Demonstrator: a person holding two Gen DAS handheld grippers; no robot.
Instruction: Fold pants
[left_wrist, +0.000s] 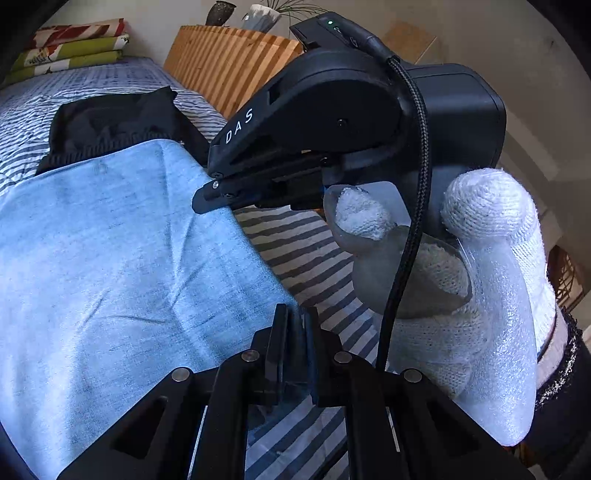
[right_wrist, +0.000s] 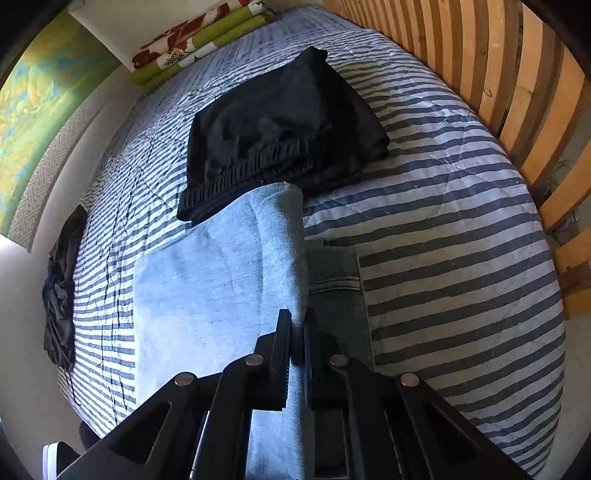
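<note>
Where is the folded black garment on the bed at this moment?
In the right wrist view the folded black garment lies on the striped bedcover, just beyond the light blue pants, left of the wooden slats.

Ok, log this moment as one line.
step: folding jeans | left gripper: shut on jeans | right gripper: shut on jeans | black pants: already folded

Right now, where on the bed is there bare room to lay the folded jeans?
Free: striped cover between the jeans and slatted rail. Also between the black folded pants and the pillows. Crowded: the middle and the left edge with the dark bundle.
</note>
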